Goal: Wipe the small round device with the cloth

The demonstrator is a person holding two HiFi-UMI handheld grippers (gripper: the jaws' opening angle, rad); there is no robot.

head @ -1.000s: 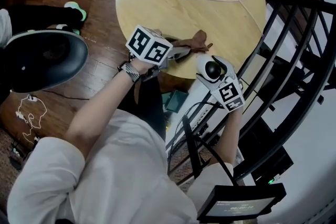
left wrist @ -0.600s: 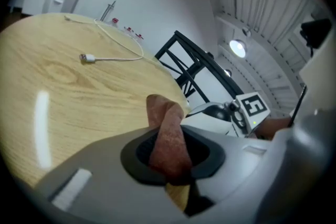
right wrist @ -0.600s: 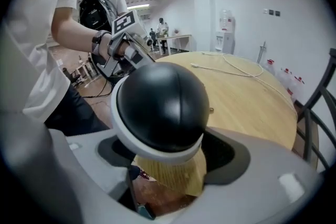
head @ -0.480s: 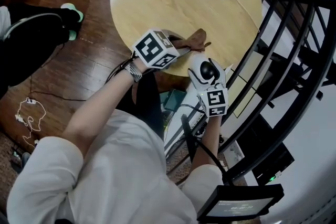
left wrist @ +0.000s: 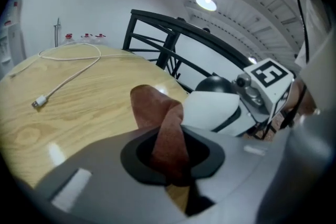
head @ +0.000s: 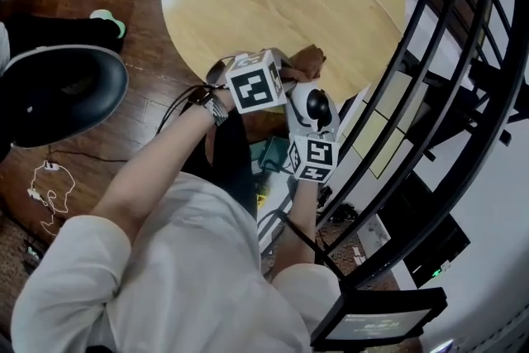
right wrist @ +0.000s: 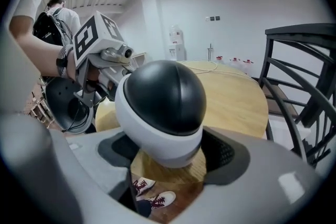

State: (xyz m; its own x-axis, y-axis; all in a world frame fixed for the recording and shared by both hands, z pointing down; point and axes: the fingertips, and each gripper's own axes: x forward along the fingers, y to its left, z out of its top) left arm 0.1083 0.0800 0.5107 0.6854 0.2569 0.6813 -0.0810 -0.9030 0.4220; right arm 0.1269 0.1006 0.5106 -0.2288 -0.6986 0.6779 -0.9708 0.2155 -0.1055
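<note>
I am sliding my left gripper [head: 279, 83] and its brown cloth [head: 309, 59] rightward along the table's [head: 248, 12] near edge. I am also swinging my right gripper [head: 313, 123] and the round device [head: 316, 103] leftward, closing their gap.

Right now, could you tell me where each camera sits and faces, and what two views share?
Head view: head-mounted, steeply down on the table; both forearms show.
Left gripper view: rides the left gripper, along jaws shut on the cloth; right hand shows.
Right gripper view: rides the right gripper, past the clamped device; left forearm shows.
Both gripper views share the table.
</note>
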